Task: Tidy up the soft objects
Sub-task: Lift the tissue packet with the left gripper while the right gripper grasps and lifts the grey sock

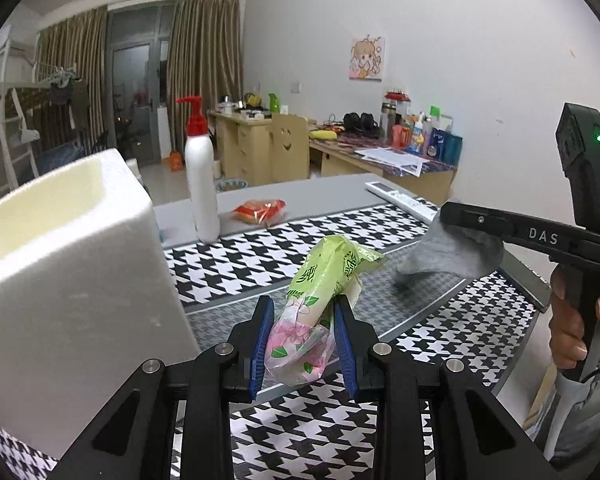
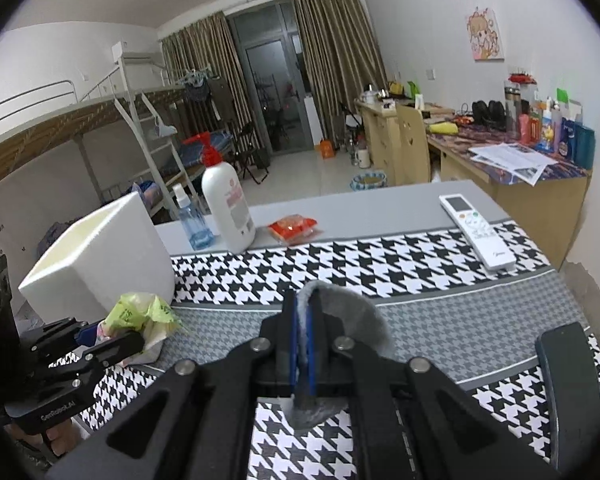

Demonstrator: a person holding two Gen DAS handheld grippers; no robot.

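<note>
Tissue packet (image 1: 320,300), light and crushable in slippery film, is clenched at its lower end between the left gripper's (image 1: 304,344) jaws; grey sock (image 2: 348,316), limp, is pinched mid-fold by the right gripper's (image 2: 302,344) closed jaws, above the desk (image 2: 460,320).

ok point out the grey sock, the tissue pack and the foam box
grey sock (image 1: 452,254), left wrist view, hanging middle
tissue pack (image 1: 324,280), left wrist view, green upper wrapper
foam box (image 2: 112,256), right wrist view, front wall

black tongs (image 1: 303,344) with blue pads, silver screws, white "das" lettering, green light
</note>
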